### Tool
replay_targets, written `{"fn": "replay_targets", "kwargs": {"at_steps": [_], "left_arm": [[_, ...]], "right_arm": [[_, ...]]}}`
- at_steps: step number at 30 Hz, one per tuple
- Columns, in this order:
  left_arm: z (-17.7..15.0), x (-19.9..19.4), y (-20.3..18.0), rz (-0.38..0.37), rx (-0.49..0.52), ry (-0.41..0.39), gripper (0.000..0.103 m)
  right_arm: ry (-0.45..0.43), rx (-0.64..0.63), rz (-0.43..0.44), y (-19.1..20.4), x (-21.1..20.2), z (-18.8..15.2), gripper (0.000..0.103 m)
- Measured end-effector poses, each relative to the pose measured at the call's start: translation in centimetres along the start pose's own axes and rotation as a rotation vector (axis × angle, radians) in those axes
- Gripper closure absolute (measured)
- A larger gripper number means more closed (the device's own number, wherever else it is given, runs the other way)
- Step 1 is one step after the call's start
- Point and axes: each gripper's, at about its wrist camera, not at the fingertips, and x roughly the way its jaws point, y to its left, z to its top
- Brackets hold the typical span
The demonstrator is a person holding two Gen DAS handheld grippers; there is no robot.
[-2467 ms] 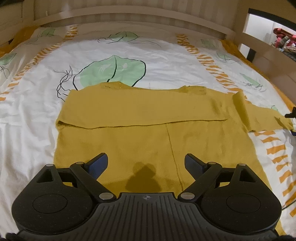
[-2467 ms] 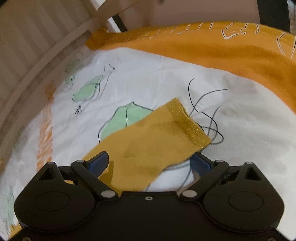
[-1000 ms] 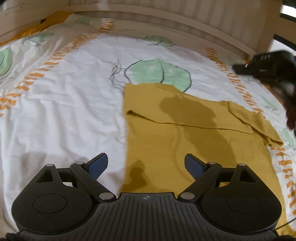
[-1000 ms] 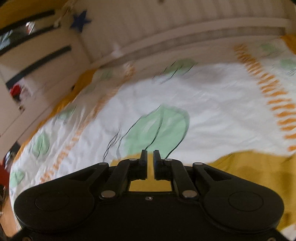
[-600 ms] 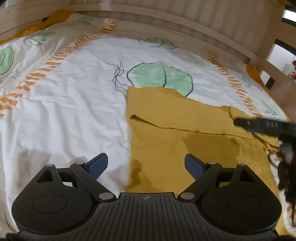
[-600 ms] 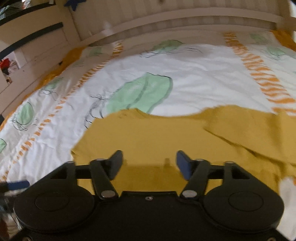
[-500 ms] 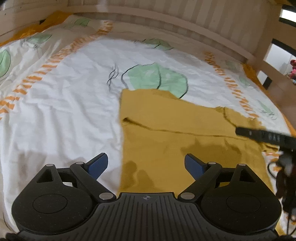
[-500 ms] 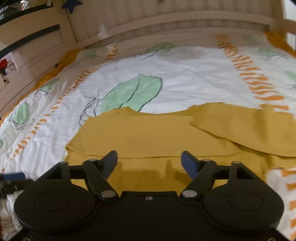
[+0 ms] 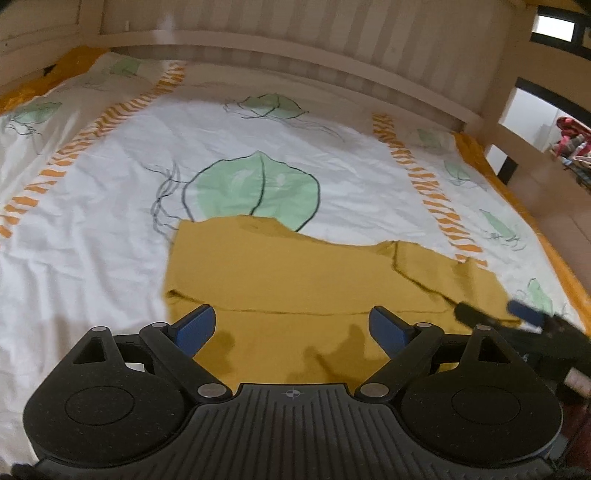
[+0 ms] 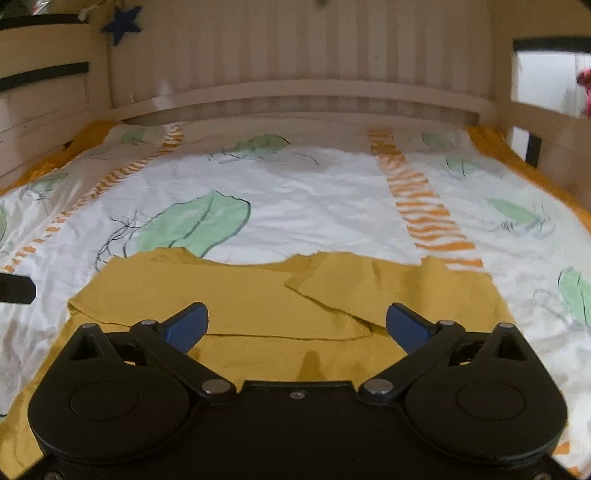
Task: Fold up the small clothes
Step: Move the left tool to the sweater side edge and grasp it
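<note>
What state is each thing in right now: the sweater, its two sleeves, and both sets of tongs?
Mustard sweater: flat on the bedsheet, partly folded.
Left-side sleeve: folded across the chest.
Right-side sleeve: folded inward, overlapping the other.
Left tongs: open, empty, above the sweater.
Right tongs: opening, nothing between them.

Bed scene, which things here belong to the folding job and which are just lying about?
Job:
yellow sweater, both sleeves folded across it
left tool, open
right tool, opening, nothing between its fingers

Lying about:
leaf-print bedsheet
wooden headboard
blue star
</note>
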Motion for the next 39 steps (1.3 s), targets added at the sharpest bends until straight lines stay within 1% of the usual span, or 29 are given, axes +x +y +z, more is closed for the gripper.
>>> {"fn": "replay_targets", "kwargs": {"at_steps": [3, 5, 8, 10, 12, 14, 17, 21, 25, 27, 31, 36, 39], "left_arm": [[0.9, 1.6, -1.1, -0.005, -0.013, -0.008, 0.012], [1.5, 2.8, -1.9, -0.001, -0.017, -0.002, 0.012], [2.5, 5.3, -3.5, -0.01, 0.0, 0.028, 0.012], [2.9, 6.6, -4.6, -0.013, 0.022, 0.046, 0.013], [3.4, 8.4, -5.9, -0.032, 0.052, 0.066, 0.013], [3.9, 10.2, -7.1, -0.047, 0.07, 0.09, 0.013], [4.5, 12.9, -8.6, -0.084, 0.08, 0.133, 0.013], [5.2, 16.3, -10.0, -0.112, 0.069, 0.194, 0.014], [5.6, 18.9, -11.1, -0.143, 0.073, 0.242, 0.017], [5.8, 19.9, -11.7, -0.15, 0.082, 0.26, 0.017], [5.9, 21.7, -12.7, -0.138, 0.108, 0.283, 0.017], [5.7, 23.7, -13.0, -0.159, 0.093, 0.336, 0.02], [5.5, 24.4, -13.4, -0.168, 0.111, 0.343, 0.02]], "right_arm": [[0.05, 0.018, -0.065, -1.0, 1.1, -0.4, 0.001], [0.064, 0.027, -0.084, -1.8, 1.3, -0.8, 0.001], [0.077, 0.065, -0.049, -3.2, 1.3, -0.7, 0.001], [0.081, 0.121, -0.033, -4.3, 1.2, -0.1, 0.001], [0.069, 0.175, -0.007, -5.1, 0.8, 0.1, 0.001], [0.058, 0.202, 0.003, -5.4, 0.6, 0.0, 0.001], [0.086, 0.182, -0.006, -5.3, 1.1, -0.3, 0.001], [0.126, 0.157, 0.007, -4.7, 1.3, -0.4, 0.001], [0.128, 0.128, 0.014, -4.1, 1.0, -0.3, 0.001], [0.128, 0.117, 0.014, -3.9, 0.9, -0.3, 0.001], [0.126, 0.124, 0.02, -4.0, 0.7, -0.2, 0.001], [0.126, 0.159, 0.038, -4.5, 0.7, 0.0, 0.001], [0.126, 0.166, 0.042, -4.7, 0.7, 0.0, 0.001]]}}
